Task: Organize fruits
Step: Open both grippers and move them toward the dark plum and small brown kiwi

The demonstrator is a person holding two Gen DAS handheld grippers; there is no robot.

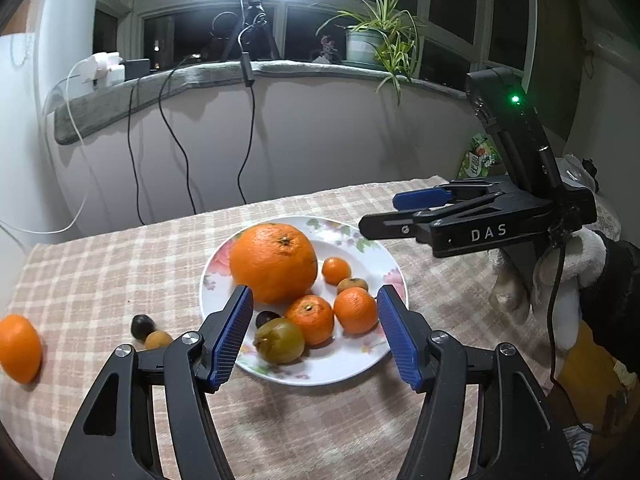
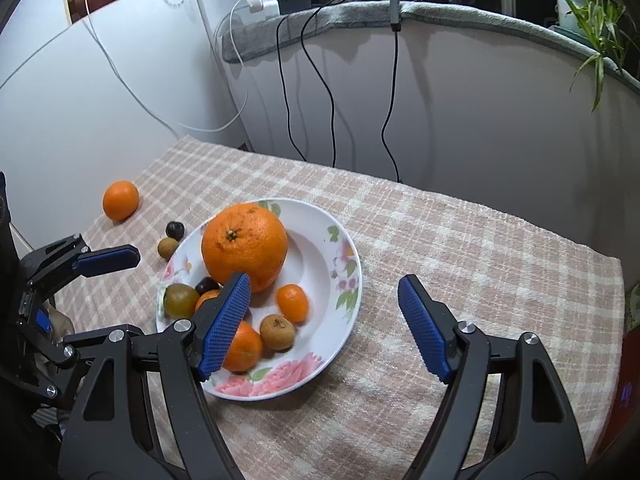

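A white flowered plate [image 1: 374, 258] [image 2: 316, 268] sits mid-table. It holds a large orange [image 1: 274, 262] [image 2: 245, 248], three small mandarins [image 1: 355, 310], a brown fruit [image 2: 277, 332], a green fruit [image 1: 279, 340] and a dark fruit [image 1: 267, 317]. On the cloth to its left lie an orange [image 1: 19, 348] [image 2: 121, 200], a dark fruit [image 1: 143, 327] and a small brown fruit [image 1: 158, 340]. My left gripper [image 1: 315, 292] hovers open over the plate's near side, gripping nothing. My right gripper [image 2: 324, 282] [image 1: 380, 213] is open and empty by the plate's right side.
A checked cloth [image 2: 460, 248] covers the table, whose far edge meets a curved white wall with hanging cables [image 1: 250, 128]. A potted plant [image 1: 372, 44] stands on the ledge. A gloved hand [image 1: 580, 264] holds the right gripper. A green packet [image 1: 480, 158] lies behind it.
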